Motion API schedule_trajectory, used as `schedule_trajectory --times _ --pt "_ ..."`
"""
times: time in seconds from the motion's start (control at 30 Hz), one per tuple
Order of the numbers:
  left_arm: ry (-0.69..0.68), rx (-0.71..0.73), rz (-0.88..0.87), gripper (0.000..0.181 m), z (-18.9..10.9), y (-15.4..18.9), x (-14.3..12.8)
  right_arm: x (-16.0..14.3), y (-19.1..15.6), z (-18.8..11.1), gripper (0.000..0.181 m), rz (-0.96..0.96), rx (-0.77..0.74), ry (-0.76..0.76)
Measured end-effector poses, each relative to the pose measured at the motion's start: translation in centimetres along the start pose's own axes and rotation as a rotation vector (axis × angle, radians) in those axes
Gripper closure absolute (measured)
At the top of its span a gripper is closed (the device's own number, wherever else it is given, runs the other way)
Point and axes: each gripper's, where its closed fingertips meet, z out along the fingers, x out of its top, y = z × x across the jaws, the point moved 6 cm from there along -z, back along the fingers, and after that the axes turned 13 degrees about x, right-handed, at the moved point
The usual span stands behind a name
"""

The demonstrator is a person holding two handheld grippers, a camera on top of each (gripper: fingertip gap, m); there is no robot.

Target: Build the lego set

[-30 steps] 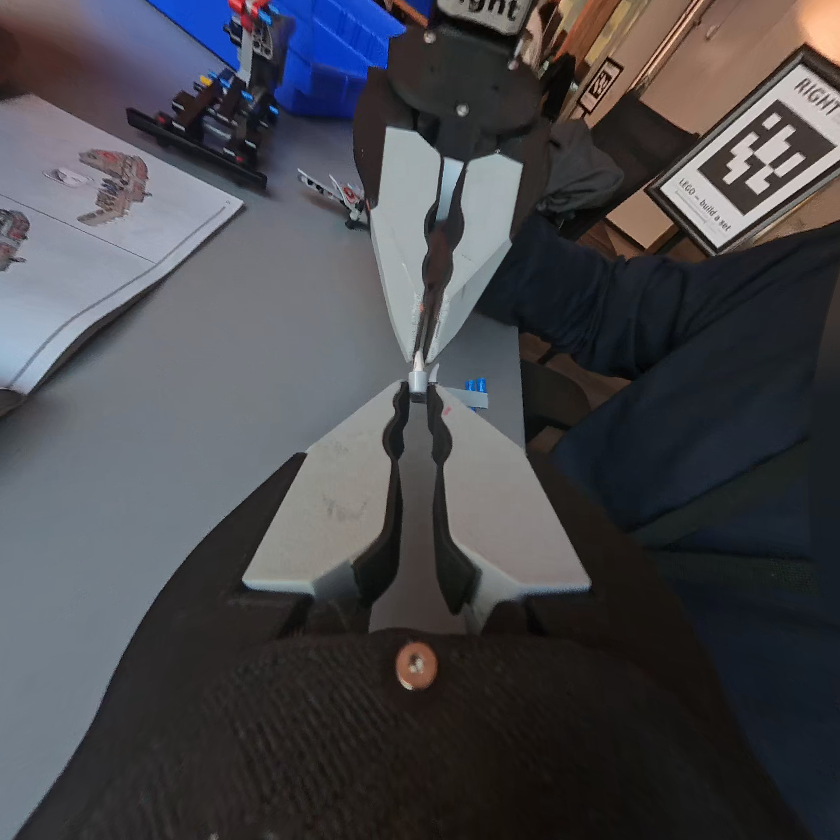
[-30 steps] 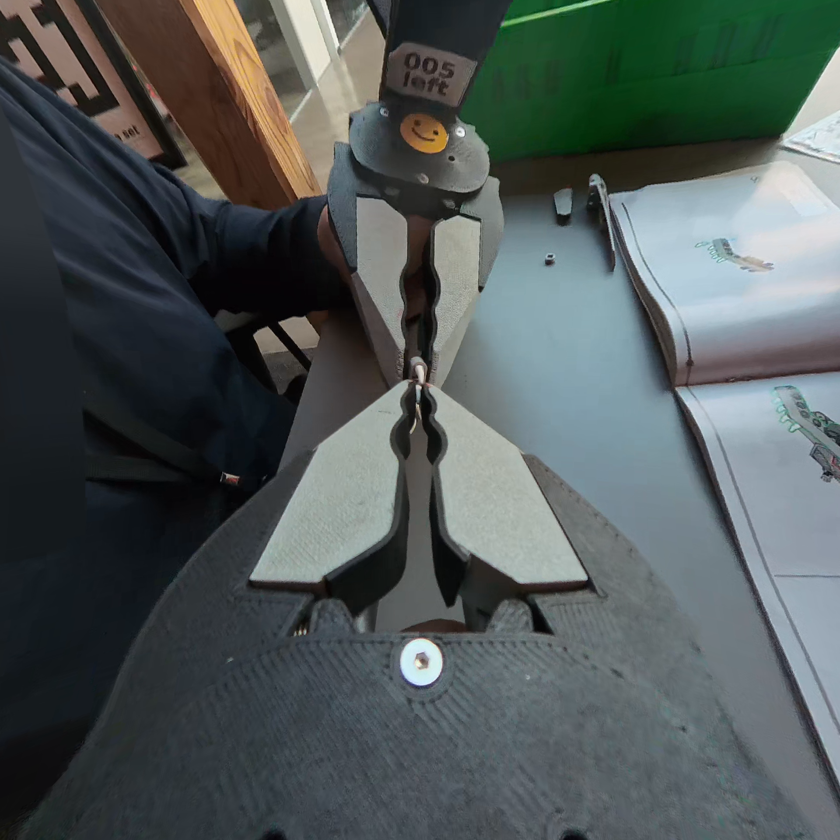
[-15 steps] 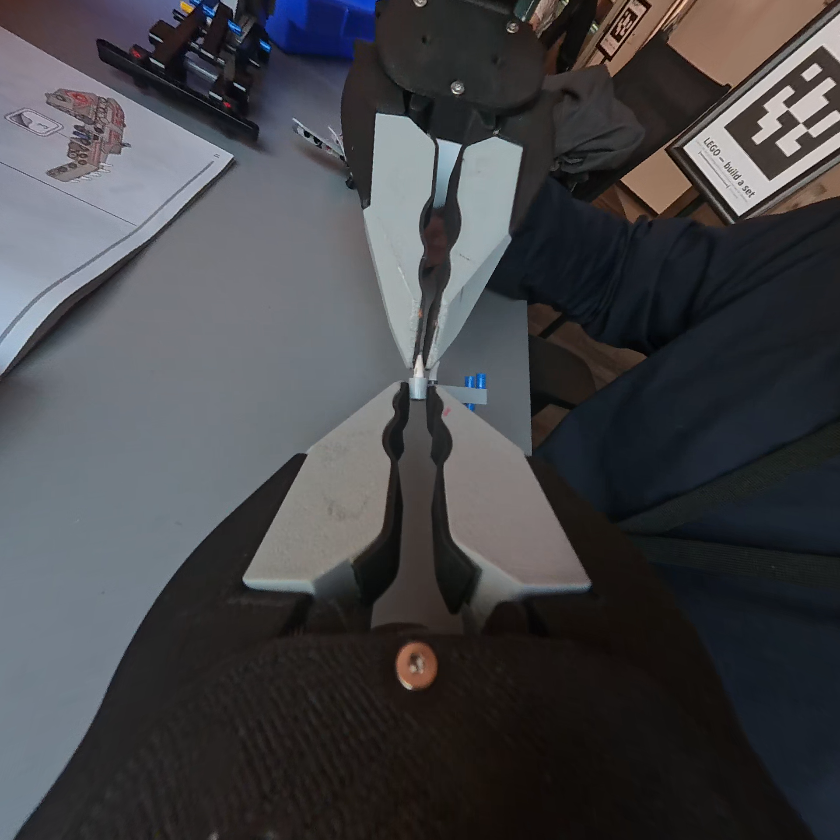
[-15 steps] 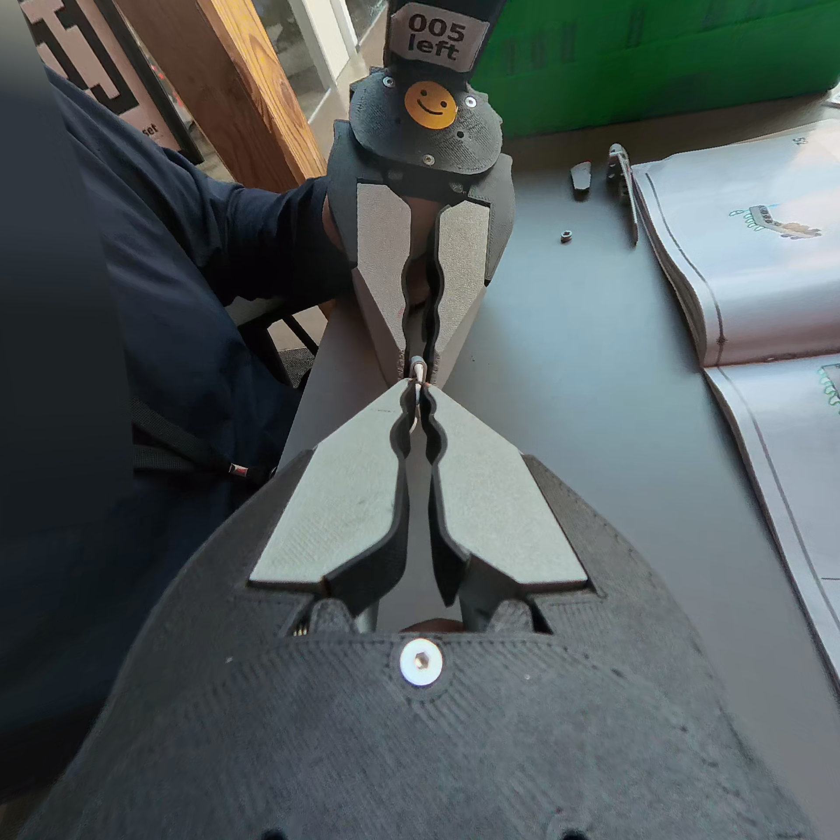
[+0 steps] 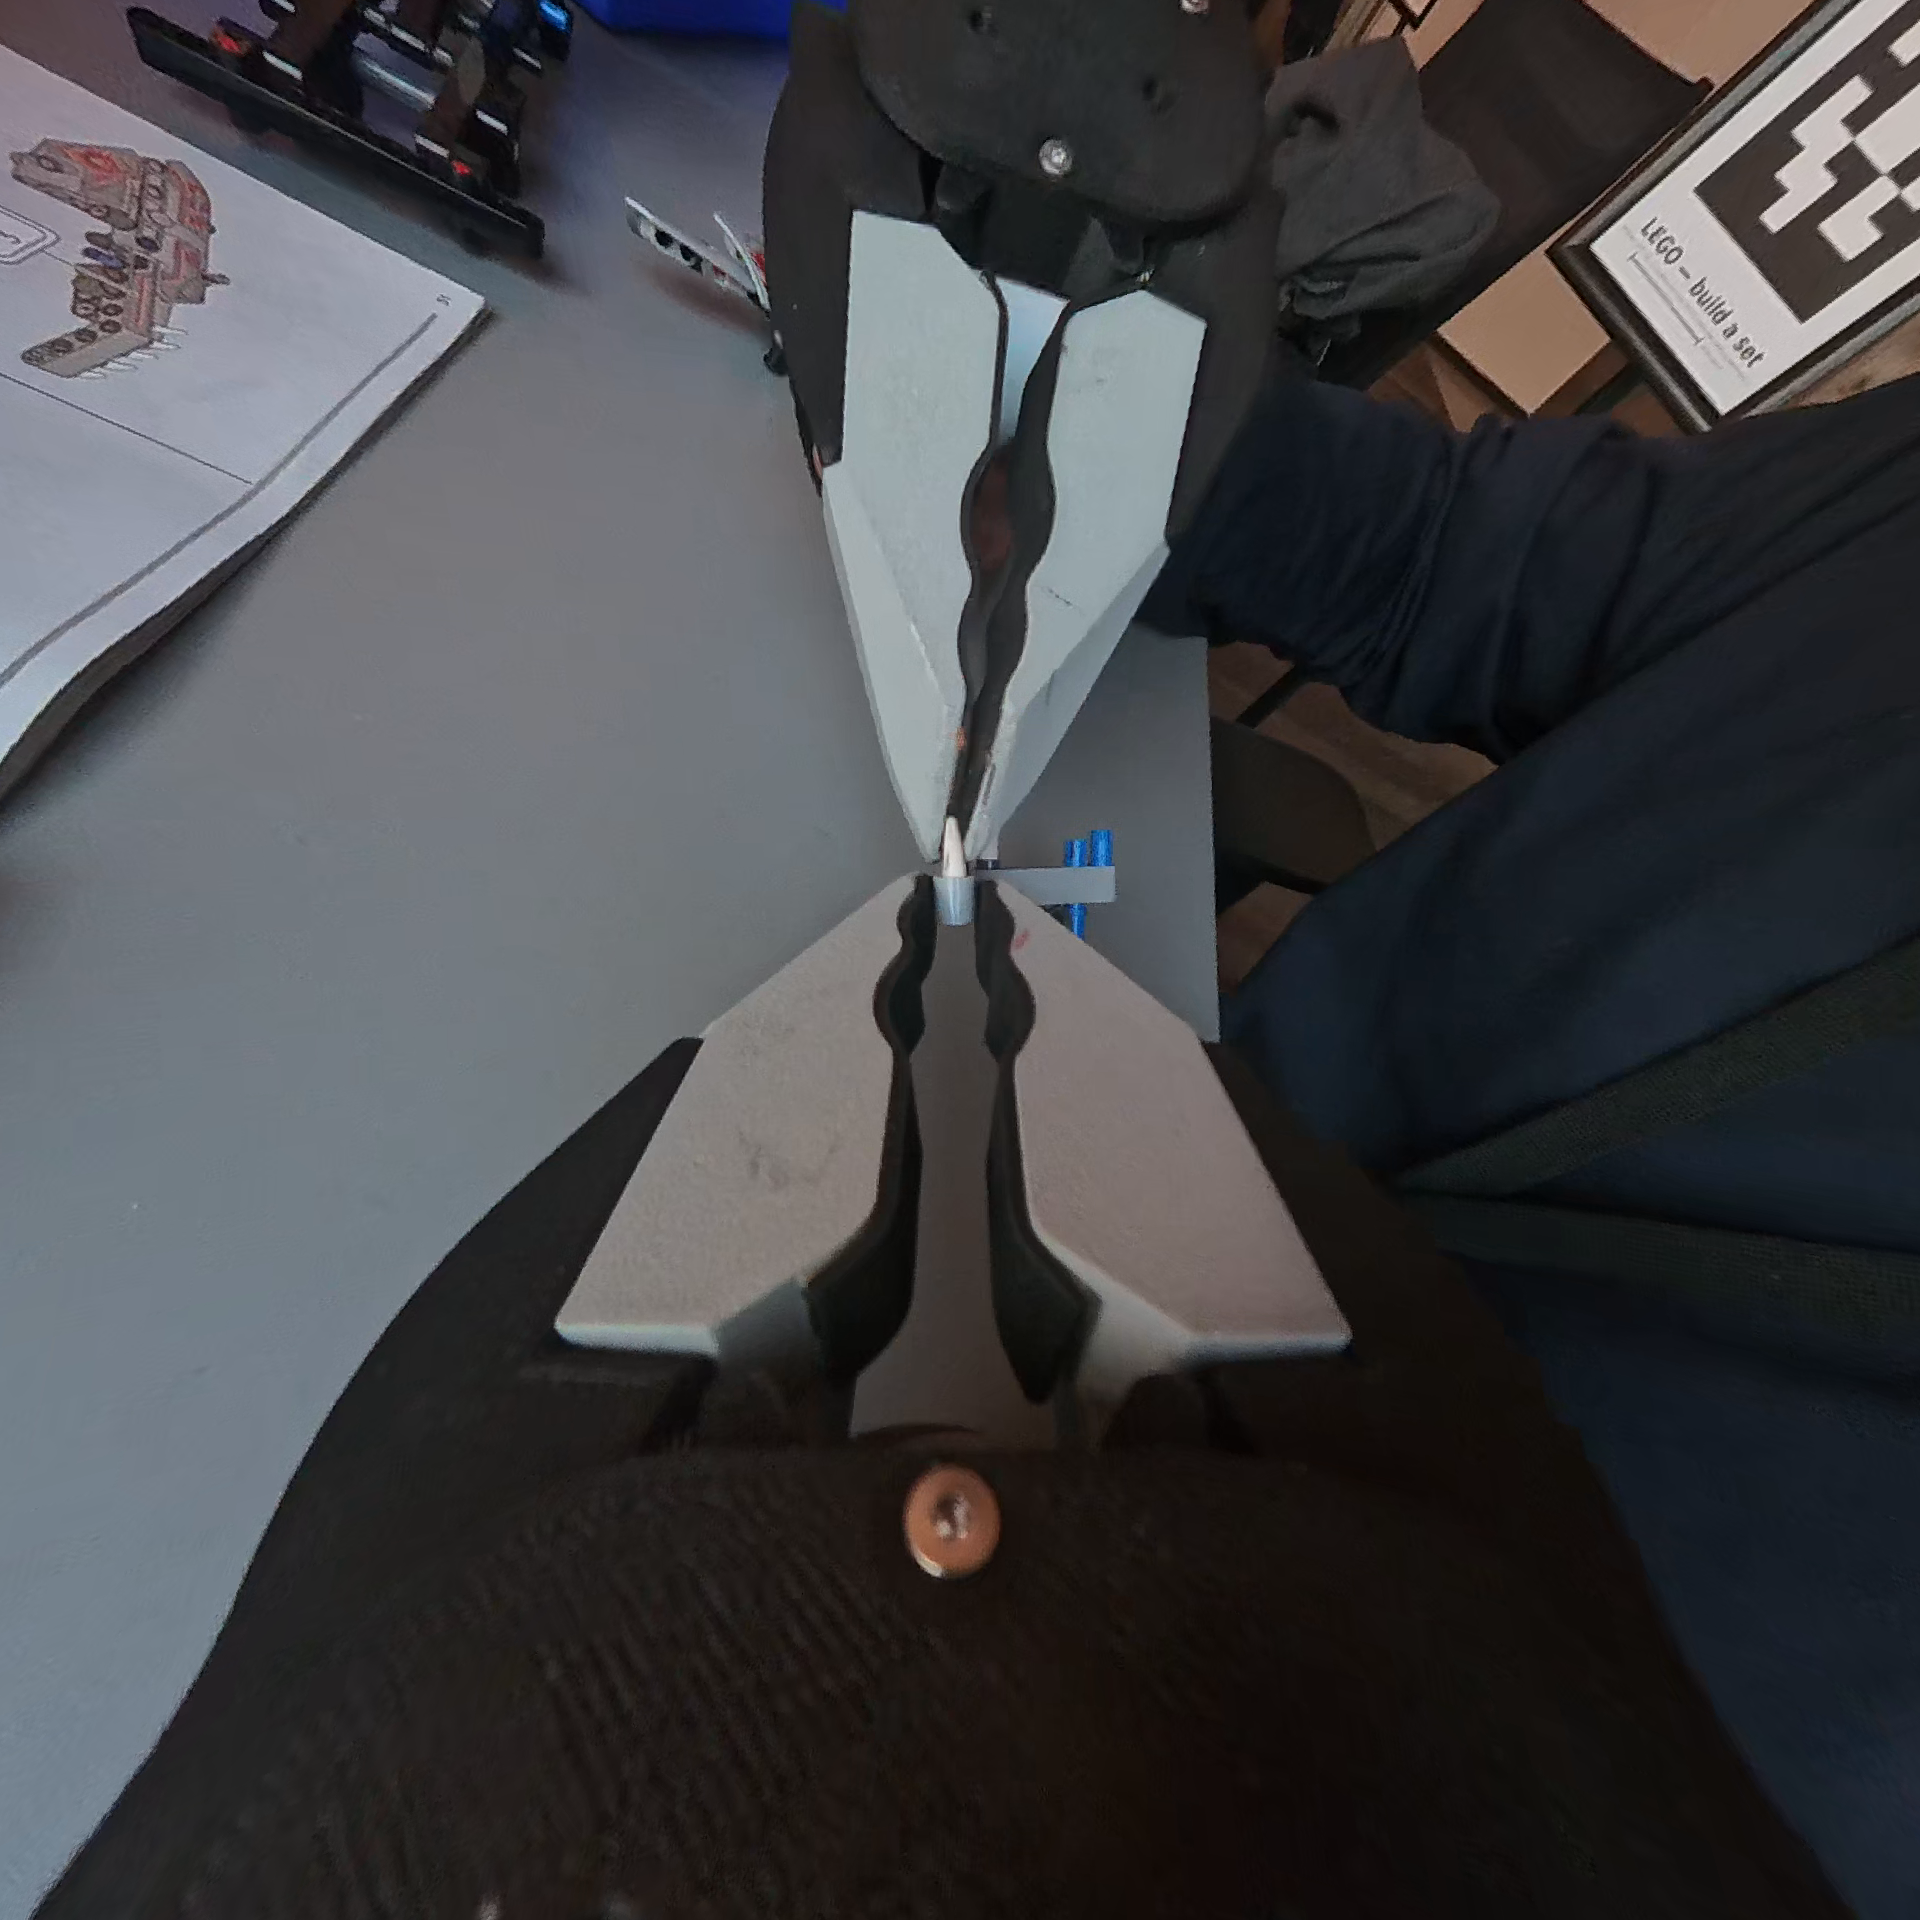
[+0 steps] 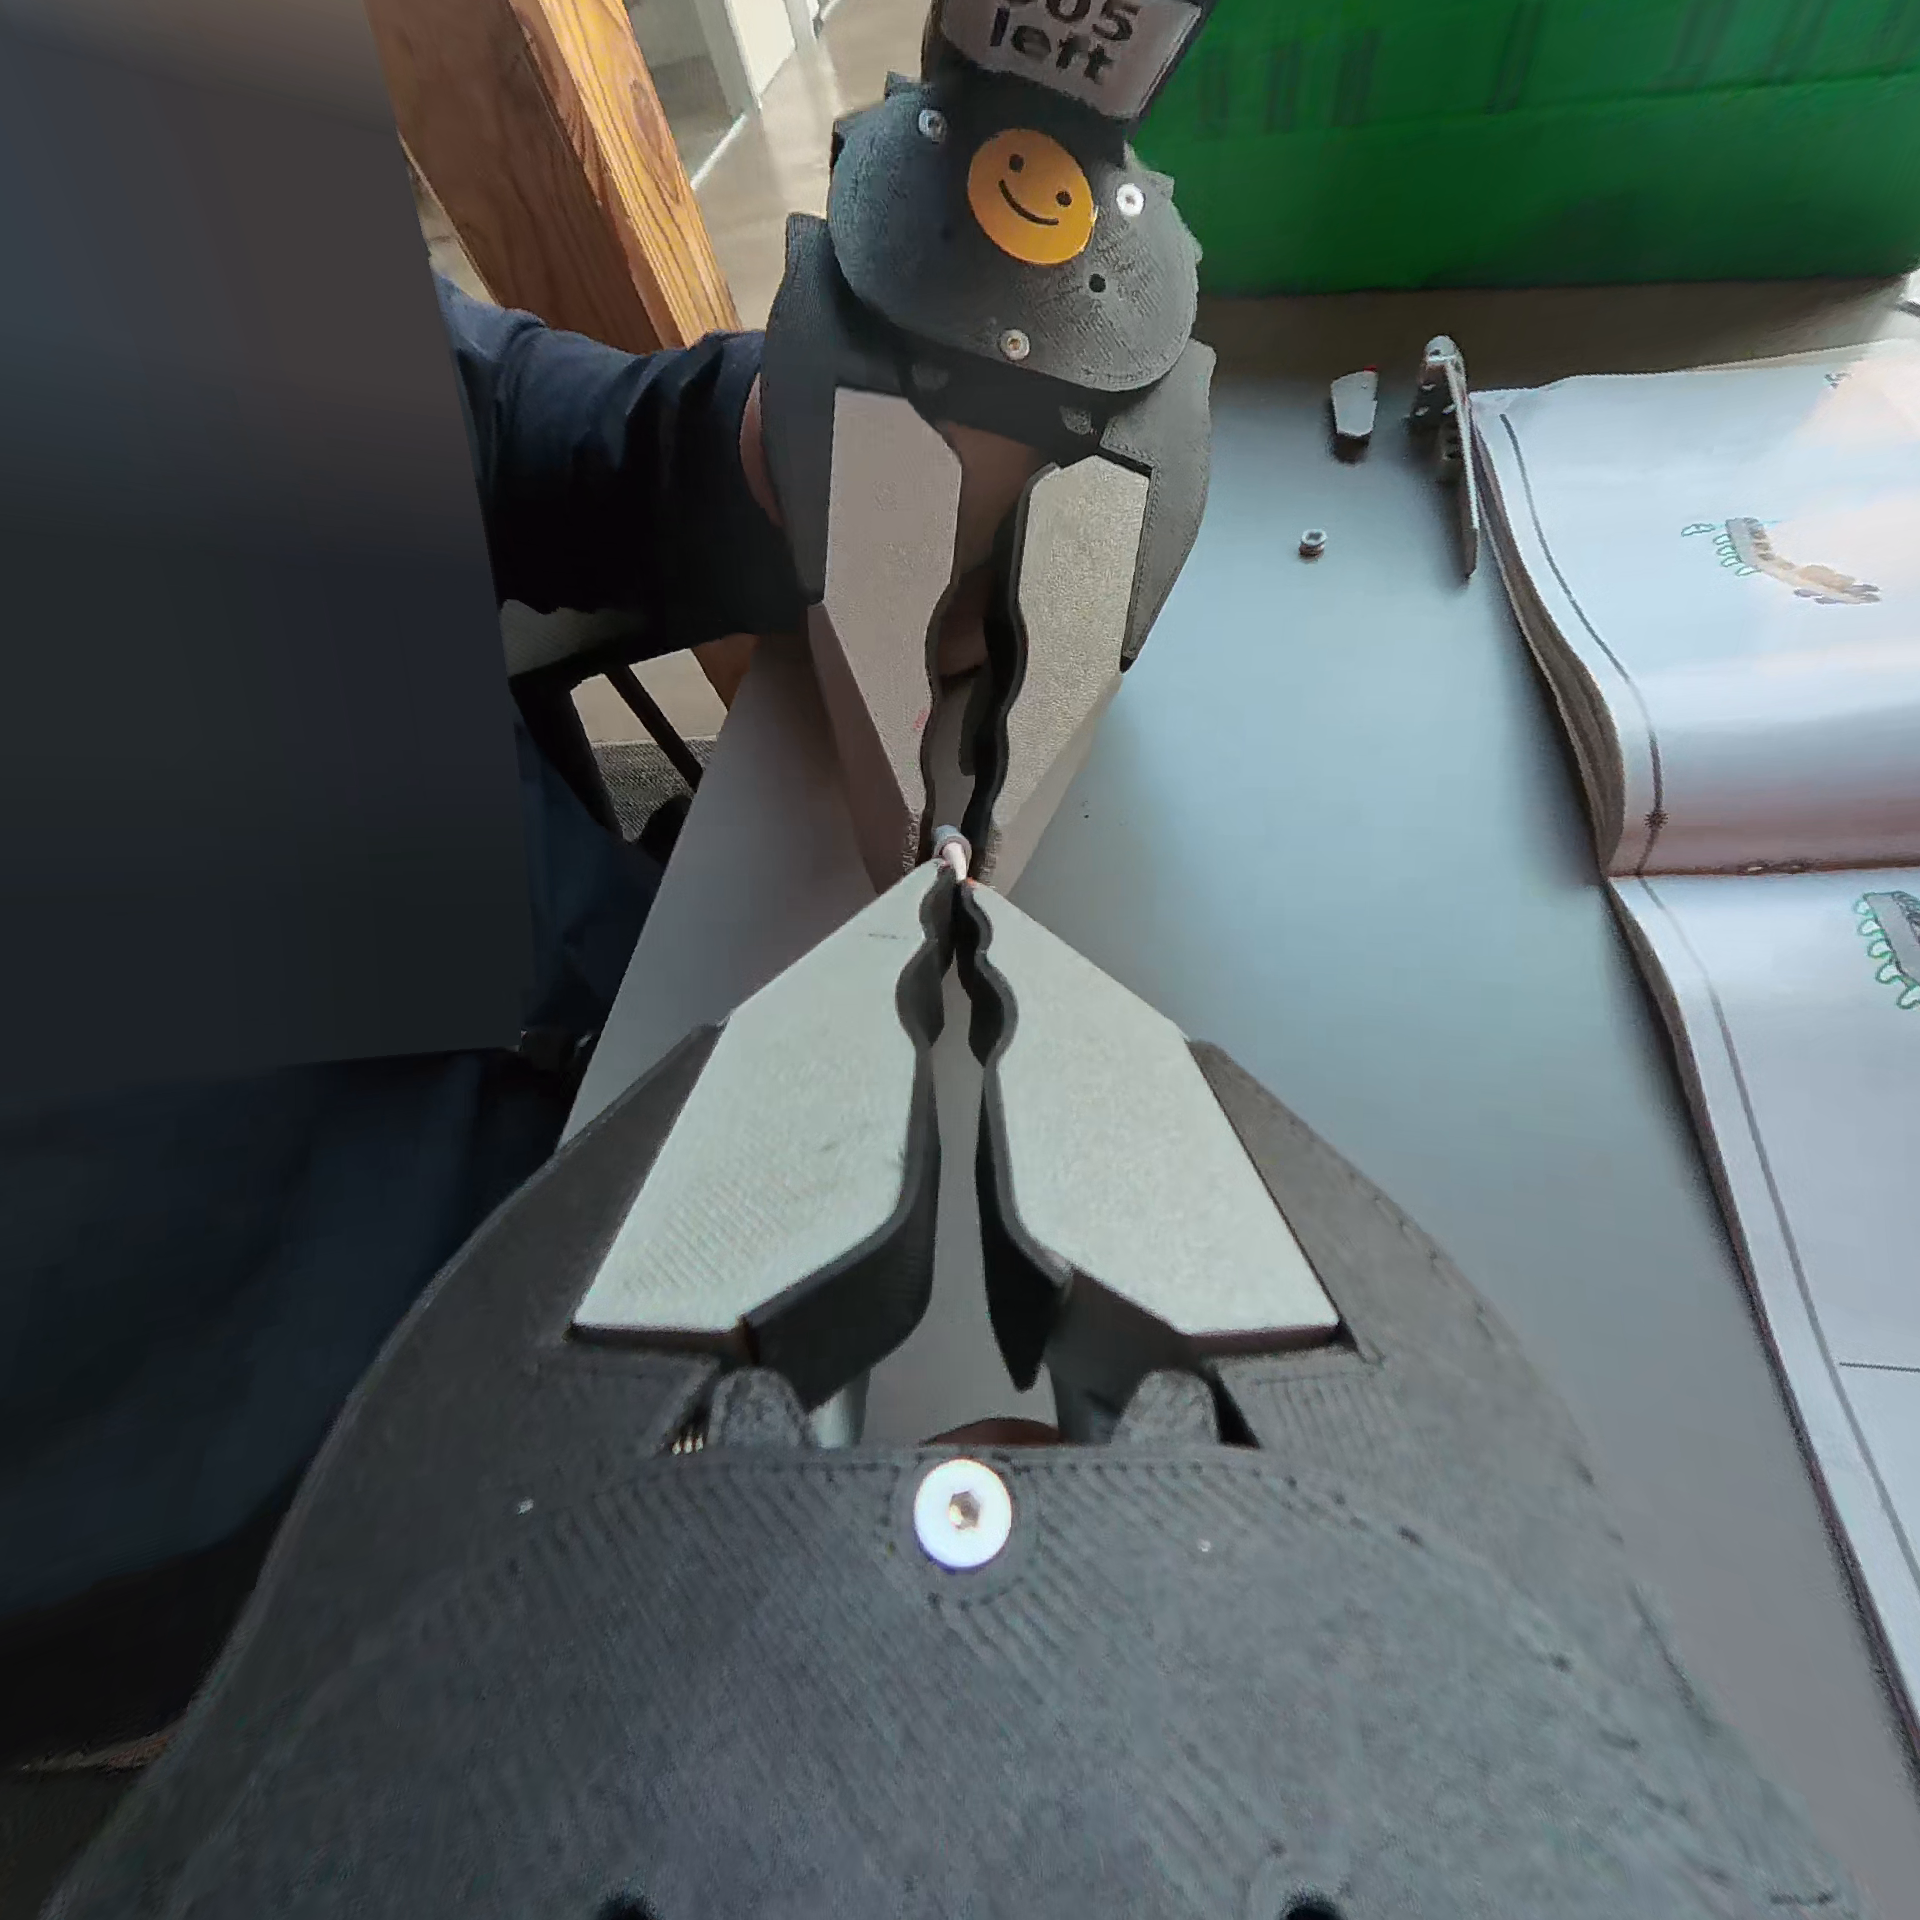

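My left gripper (image 5: 954, 902) is shut on a small grey piece (image 5: 954, 900) at its tips. My right gripper (image 5: 956, 831) faces it tip to tip from above, shut on a small white pointed piece (image 5: 952, 842) whose end meets the grey piece. A grey beam with blue pins (image 5: 1075, 883) sticks out just right of the tips; I cannot tell if it joins the grey piece. In the right wrist view my right gripper (image 6: 951, 883) holds the white piece (image 6: 954, 862) against the left gripper (image 6: 951, 831). Both are above the grey table's (image 5: 468, 779) near edge.
An open instruction booklet (image 5: 156, 364) lies at the left, also in the right wrist view (image 6: 1714, 623). A black lego model (image 5: 343, 125) and a small white part (image 5: 696, 234) lie beyond it. Loose grey parts (image 6: 1444, 416) and a green bin (image 6: 1558, 135) are farther off. A dark-blue sleeve (image 5: 1455, 571) is close. The tips of both grippers are at nearly the same place.
Both grippers stay shut and tip to tip. The pair has shifted a little over the table, and the left gripper now leans more to the right in the right wrist view.
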Motion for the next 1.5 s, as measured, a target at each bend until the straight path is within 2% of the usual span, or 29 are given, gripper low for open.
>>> schedule_trajectory --times 0.1,0.27,0.43,0.5,0.83,1.13,1.5 --pt "0.032 -0.013 -0.012 0.177 -0.1 0.0 0.2 0.3 0.1 -0.6 0.181 0.051 0.028 0.026" --pt "0.042 -0.009 -0.010 0.177 -0.2 0.0 0.3 1.0 -0.2 -2.3 0.181 0.019 0.011 0.073" --pt "0.043 -0.002 -0.001 0.177 -0.2 0.1 0.3 0.4 -0.2 -1.2 0.173 0.047 0.033 0.025" --pt "0.047 0.000 0.000 0.177 -0.3 0.1 0.3 0.2 -0.2 -0.8 0.181 0.048 0.037 0.005" --pt "0.032 0.011 0.012 0.176 -0.1 0.1 0.2 -0.1 0.1 -0.6 0.181 0.120 0.081 0.010" --pt "-0.014 -0.103 -0.026 0.176 -0.1 0.5 -0.1 0.0 -1.2 0.0 0.181 -0.143 -0.004 -0.127" --pt "-0.050 -0.043 0.020 0.178 0.2 0.6 -0.4 -0.5 -0.8 0.4 0.181 -0.072 0.040 -0.123"
